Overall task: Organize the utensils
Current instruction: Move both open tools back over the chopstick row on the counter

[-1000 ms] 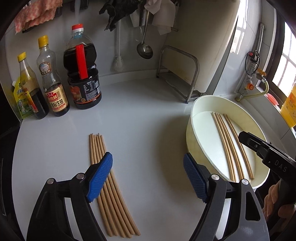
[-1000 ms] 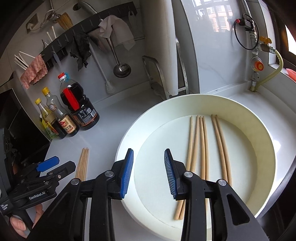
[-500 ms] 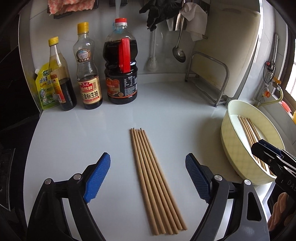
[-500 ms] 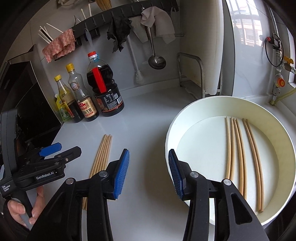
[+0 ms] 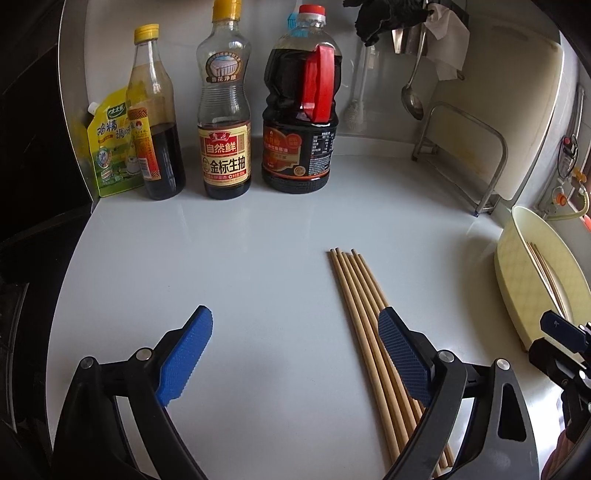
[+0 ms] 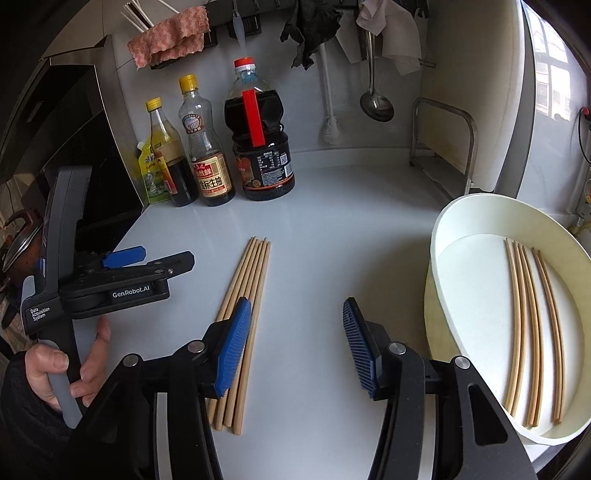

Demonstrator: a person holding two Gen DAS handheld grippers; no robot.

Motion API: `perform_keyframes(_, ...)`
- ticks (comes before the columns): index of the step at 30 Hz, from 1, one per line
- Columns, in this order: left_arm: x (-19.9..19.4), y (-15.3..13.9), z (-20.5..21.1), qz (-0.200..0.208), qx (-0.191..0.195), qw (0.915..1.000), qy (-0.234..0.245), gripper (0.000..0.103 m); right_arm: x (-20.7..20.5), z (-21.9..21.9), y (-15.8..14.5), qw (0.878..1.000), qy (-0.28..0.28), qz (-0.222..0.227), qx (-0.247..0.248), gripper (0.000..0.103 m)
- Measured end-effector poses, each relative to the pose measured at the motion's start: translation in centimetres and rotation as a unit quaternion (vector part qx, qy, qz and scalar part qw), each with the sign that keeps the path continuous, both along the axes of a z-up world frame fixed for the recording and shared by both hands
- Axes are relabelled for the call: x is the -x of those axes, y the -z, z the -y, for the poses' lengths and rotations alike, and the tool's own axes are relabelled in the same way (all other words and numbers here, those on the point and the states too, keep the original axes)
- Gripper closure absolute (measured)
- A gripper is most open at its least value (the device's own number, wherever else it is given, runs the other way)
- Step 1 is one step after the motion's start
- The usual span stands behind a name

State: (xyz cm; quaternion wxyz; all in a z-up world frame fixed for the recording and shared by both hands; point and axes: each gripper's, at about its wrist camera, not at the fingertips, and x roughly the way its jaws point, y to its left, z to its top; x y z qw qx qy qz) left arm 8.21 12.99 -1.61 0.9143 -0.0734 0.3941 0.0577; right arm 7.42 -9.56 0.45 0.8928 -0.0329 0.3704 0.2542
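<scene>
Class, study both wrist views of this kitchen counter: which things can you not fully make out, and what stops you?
- Chopsticks on the counter: near ends hidden behind the left gripper's finger, left wrist view.
- Chopsticks in the white basin: mostly hidden by its rim, left wrist view.
- Yellow pouch: largely behind a bottle, right wrist view.
- Nutrition print on the dark bottle: too small.

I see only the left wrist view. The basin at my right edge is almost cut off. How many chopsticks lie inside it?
Observer: The right wrist view shows five chopsticks in the white basin, three close together and two a little apart.
Operator: Is the right gripper holding anything?
Observer: No. The right gripper is empty and its jaws are opening; its left pad stands over the loose chopsticks on the counter.
Operator: What hangs above the bottles?
Observer: A pink cloth on the wall rail.
</scene>
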Motion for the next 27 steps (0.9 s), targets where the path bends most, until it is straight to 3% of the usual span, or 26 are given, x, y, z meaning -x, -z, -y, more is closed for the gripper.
perform_keyframes(4, 0.0, 0.6, -0.5, -0.002, -0.02, 0.9997, -0.01, 0.014, -1.0, -1.3, 1.0, 1.0, -0.005, -0.011, 0.01, 0.053)
perform_keyframes(13, 0.5, 1.4, -1.4, -0.019, -0.007, 0.9998, -0.009, 0.014, -2.9, -4.7, 3.3, 0.998, -0.031, -0.03, 0.037, 0.053)
perform_keyframes(27, 0.7, 1.9, 0.5, -0.025, -0.038, 0.9989, 0.013, 0.013, -2.1, -5.2, 5.7, 0.995, -0.04, -0.036, 0.086, 0.053)
